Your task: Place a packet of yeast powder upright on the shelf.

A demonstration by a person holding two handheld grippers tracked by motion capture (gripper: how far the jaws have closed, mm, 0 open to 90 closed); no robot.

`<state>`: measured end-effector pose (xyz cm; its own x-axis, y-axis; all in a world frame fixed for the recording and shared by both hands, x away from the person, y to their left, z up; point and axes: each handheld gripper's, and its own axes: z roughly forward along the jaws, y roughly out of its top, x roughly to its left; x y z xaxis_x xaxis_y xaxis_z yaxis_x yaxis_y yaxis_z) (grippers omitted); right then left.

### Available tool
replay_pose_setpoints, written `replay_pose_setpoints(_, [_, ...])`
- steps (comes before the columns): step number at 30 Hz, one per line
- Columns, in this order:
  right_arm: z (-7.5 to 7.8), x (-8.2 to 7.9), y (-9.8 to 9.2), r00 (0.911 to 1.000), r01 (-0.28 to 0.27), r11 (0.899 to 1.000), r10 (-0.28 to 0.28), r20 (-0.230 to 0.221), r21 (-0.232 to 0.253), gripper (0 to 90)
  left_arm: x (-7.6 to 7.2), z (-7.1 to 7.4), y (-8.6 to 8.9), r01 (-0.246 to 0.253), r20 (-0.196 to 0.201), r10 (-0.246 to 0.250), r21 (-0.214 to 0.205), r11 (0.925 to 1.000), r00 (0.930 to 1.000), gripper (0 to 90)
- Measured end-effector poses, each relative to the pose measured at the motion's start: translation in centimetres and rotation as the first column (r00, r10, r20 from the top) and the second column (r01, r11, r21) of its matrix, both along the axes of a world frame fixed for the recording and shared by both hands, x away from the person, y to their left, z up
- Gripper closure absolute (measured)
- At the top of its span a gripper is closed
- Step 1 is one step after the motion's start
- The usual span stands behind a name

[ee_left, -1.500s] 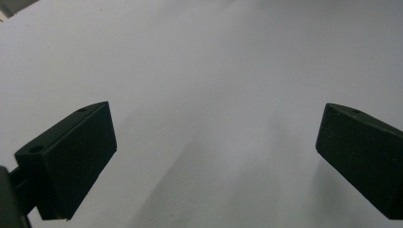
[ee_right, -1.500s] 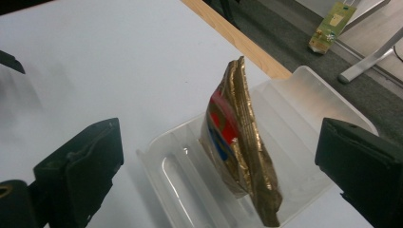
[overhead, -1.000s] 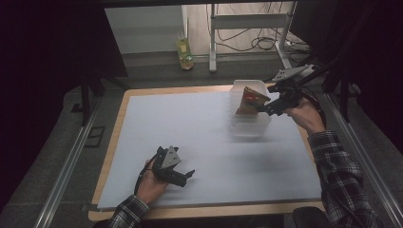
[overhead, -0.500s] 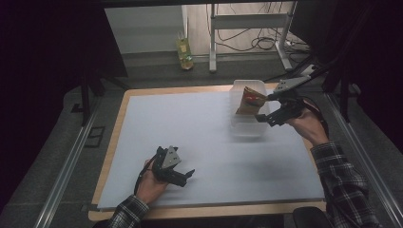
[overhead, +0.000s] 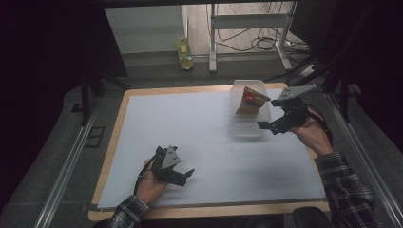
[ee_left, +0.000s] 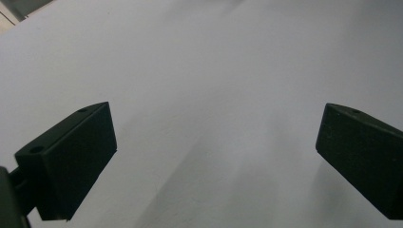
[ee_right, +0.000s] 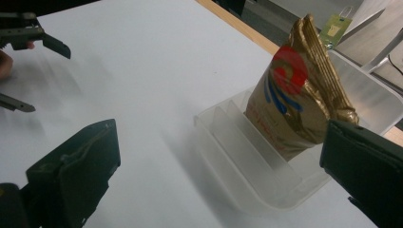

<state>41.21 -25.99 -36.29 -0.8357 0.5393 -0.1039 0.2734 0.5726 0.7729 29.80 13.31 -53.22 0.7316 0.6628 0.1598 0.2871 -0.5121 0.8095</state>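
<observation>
R gripper [overhead: 265, 126], fingers released, sits just beside snack bag [overhead: 251, 100] upright in bin [overhead: 247, 129], bench's far-right corner; L gripper [overhead: 183, 176] released, well apart.

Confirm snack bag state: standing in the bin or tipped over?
Standing. The gold snack bag sits upright in the clear slotted bin, leaning slightly, crimped top up. The right claw is open, apart from it.
</observation>
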Motion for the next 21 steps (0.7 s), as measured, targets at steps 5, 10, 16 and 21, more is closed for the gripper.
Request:
replay_pose_setpoints(5, [-0.3,-0.6,-0.1,1.0,-0.003,1.0,0.003,0.009,-0.016,0.0,0.0,0.0,0.1,-0.009,0.005,0.009,0.0,1.0,1.0,0.0])
replay_pose_setpoints(10, [-0.6,-1.1,-0.1,0.9999,-0.004,1.0,0.004,0.011,-0.011,0.0,0.0,0.1,0.1,-0.01,0.007,0.01,0.01,0.9999,0.9999,0.0])
replay_pose_setpoints(16, [-1.1,-1.7,0.1,1.0,-0.009,1.0,0.009,0.003,-0.003,0.0,0.0,0.0,0.0,-0.008,0.004,0.008,0.007,0.9999,1.0,0.0])
replay_pose_setpoints(21, [-1.6,-2.1,0.3,1.0,-0.009,1.0,0.009,-0.001,-0.003,0.0,0.0,0.0,0.1,-0.005,0.005,0.005,0.018,0.9998,1.0,0.0])
